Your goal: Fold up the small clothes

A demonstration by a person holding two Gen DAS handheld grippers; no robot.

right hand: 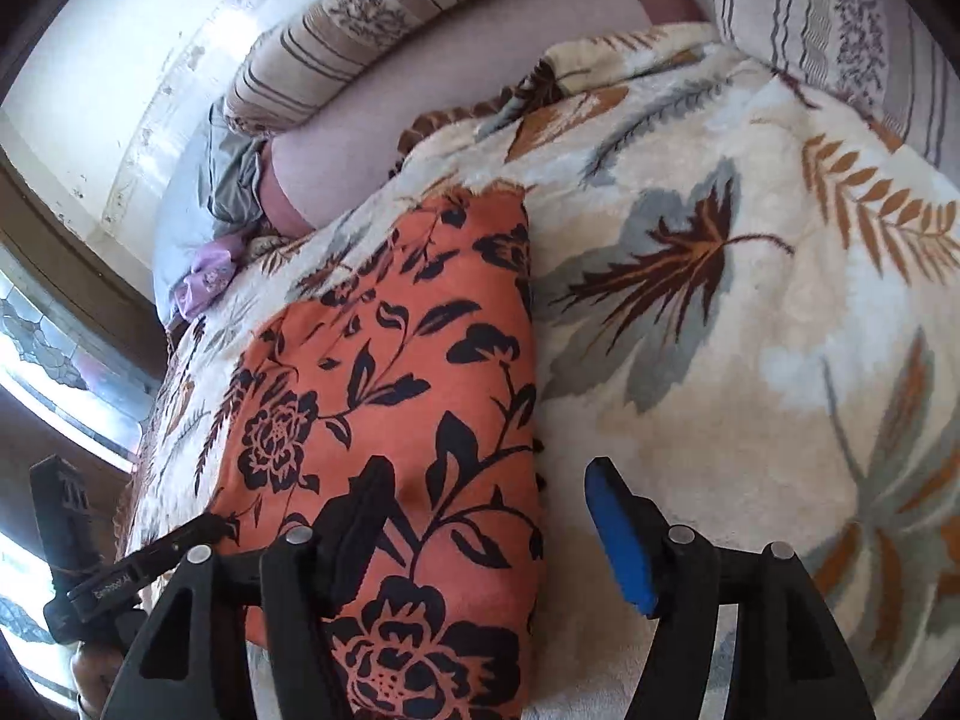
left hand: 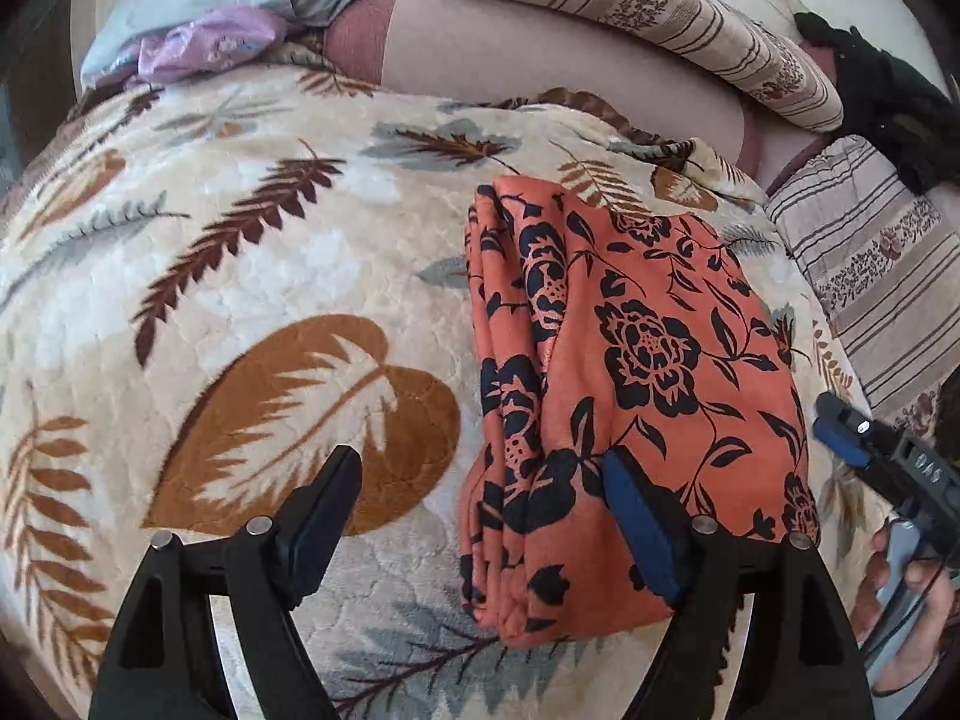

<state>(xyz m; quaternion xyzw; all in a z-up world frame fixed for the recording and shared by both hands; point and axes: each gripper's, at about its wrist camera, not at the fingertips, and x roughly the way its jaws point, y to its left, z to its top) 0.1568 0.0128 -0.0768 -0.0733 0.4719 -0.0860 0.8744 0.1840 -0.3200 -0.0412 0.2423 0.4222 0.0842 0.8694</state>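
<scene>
Left gripper (left hand: 480,516): jaws wide, empty, above the near left edge of the cloth (left hand: 630,372). Right gripper (right hand: 486,510): jaws wide, empty, above the near right edge of the cloth. Cloth: orange, black flowers, folded into a long stack on the blanket (left hand: 240,252). Beyond the cloth: striped pillow (left hand: 660,12). Advice: pinch all layers at both near corners, lift evenly, fold away.

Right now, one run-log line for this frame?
garment: orange floral cloth folded, lying on leaf-print blanket | left gripper: open, empty | right gripper: open, empty | fold: looks done
</scene>
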